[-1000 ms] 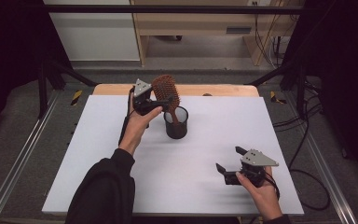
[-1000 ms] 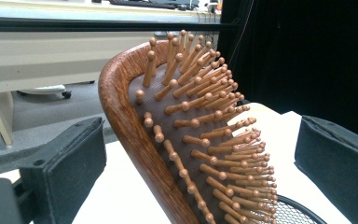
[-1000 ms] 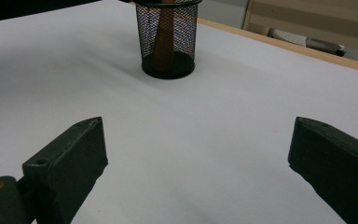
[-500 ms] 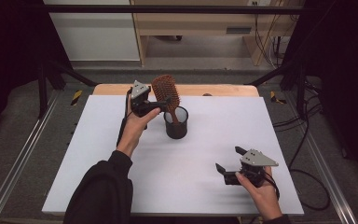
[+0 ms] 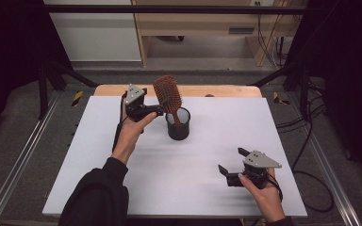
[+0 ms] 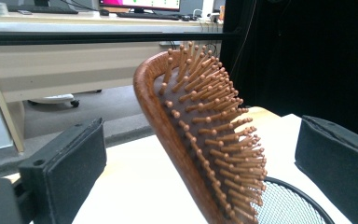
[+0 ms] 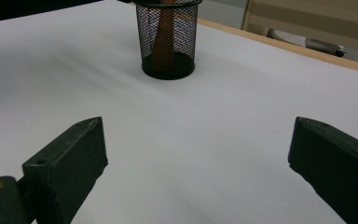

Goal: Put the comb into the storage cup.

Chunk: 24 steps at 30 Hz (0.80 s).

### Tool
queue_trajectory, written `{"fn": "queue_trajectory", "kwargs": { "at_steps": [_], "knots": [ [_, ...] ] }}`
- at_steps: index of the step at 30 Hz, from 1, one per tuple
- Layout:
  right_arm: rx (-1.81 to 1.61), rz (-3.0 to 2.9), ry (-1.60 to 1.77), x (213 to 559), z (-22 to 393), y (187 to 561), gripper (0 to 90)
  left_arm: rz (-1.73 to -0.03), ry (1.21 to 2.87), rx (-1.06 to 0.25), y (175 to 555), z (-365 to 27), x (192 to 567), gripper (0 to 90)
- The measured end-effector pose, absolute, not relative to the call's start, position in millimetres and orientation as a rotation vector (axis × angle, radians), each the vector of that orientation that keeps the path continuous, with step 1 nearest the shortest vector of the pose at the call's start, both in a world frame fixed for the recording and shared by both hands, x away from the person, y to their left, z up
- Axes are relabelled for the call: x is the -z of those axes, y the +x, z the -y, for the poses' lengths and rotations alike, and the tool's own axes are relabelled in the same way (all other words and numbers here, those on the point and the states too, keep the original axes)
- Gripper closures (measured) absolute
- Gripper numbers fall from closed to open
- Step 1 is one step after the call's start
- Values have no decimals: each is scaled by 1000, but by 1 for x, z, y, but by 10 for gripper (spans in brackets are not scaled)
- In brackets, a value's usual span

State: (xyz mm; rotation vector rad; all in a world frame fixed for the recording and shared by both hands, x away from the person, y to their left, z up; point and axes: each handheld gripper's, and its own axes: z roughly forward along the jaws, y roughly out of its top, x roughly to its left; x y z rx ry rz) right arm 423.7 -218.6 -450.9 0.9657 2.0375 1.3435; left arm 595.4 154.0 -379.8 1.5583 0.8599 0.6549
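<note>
White table (image 5: 122,188): left gripper (image 5: 156,109), arm outstretched at eleven o'clock, jaws apart around brush (image 5: 167,94) in cup (image 5: 178,127); right gripper (image 5: 233,165) rests at five, jaws apart.

The hairbrush (image 6: 200,140) handle runs off the bottom edge, and the mesh cup (image 6: 289,205) is cut there too.

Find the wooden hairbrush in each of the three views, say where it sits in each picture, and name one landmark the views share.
High view: hairbrush upper centre, head up, handle down in the mesh cup, beside the left gripper.
Left gripper view: hairbrush head centre frame, between the open jaws without touching them.
Right gripper view: only its handle, seen through the mesh, top centre.
Shared landmark: the black mesh cup.
</note>
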Motion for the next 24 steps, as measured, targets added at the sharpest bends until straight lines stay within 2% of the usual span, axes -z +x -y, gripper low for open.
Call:
{"fn": "queue_trajectory", "kwargs": {
  "at_steps": [12,24],
  "knots": [
    [-1365,-2008,980,449,222,424,44,-852,1547,-718,559,-185,384,18],
    [-1391,-1959,998,447,229,424,36,-891,1503,-727,509,-241,398,18]
  ]
}}
